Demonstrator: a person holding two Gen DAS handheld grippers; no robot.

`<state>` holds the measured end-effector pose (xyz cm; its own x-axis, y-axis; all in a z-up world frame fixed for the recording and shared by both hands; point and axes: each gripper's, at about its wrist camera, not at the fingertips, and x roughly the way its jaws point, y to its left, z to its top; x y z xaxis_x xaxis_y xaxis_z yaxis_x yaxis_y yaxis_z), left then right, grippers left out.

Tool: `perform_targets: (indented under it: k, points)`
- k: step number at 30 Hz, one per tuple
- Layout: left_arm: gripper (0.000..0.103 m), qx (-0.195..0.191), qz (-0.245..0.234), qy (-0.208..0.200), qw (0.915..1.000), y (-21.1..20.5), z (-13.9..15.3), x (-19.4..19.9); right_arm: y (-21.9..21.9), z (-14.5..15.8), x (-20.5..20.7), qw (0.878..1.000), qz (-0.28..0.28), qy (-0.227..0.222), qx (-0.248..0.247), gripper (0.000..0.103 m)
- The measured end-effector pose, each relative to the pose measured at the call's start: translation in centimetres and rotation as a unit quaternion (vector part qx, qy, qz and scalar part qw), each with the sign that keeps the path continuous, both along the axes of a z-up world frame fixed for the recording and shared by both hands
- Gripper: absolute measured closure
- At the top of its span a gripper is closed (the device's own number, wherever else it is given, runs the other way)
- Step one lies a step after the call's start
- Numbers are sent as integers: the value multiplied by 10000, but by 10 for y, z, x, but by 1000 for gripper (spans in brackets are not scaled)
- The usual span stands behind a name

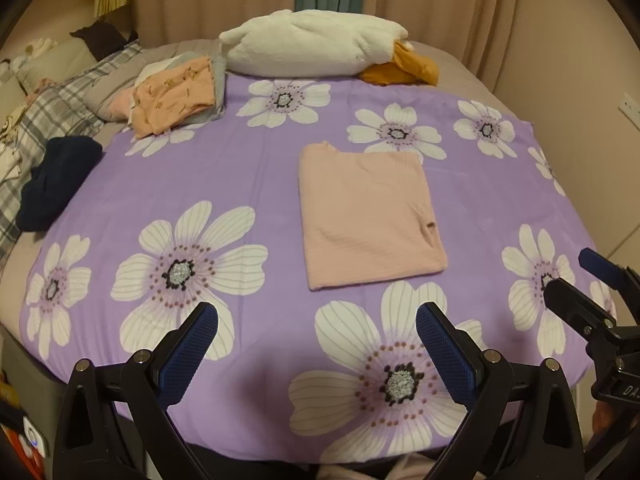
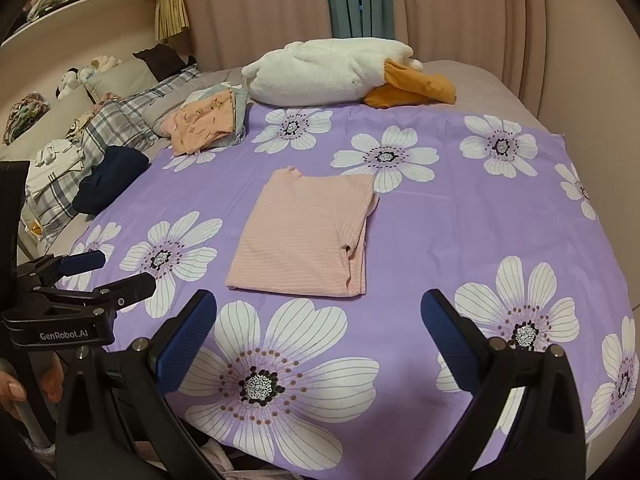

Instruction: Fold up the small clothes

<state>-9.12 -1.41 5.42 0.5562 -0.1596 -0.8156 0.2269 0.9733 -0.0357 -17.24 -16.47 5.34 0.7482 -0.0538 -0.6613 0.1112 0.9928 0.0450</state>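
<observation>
Left gripper (image 1: 316, 316): jaws spread wide, nothing held, poised above the near edge of the purple flowered sheet (image 1: 248, 168). Right gripper (image 2: 318, 304): likewise spread wide and empty, over the same edge; its fingers are seen at the right margin of the left wrist view. Pink garment (image 1: 370, 212) is laid flat, folded into a rectangle, mid-sheet, apart from both grippers. Stack of folded clothes (image 1: 176, 98) noted at the far left corner. White plush toy (image 1: 312, 46) lies beyond, dark blue garment (image 1: 56, 182) off the left edge.
</observation>
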Motion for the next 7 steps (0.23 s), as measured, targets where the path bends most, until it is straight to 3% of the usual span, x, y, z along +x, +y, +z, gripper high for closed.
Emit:
perform_targets:
  k: [7]
  points:
    - [4,5,-22,-15,10000,-1,0,-1,1,1,0,10000,-6,7,38,0]
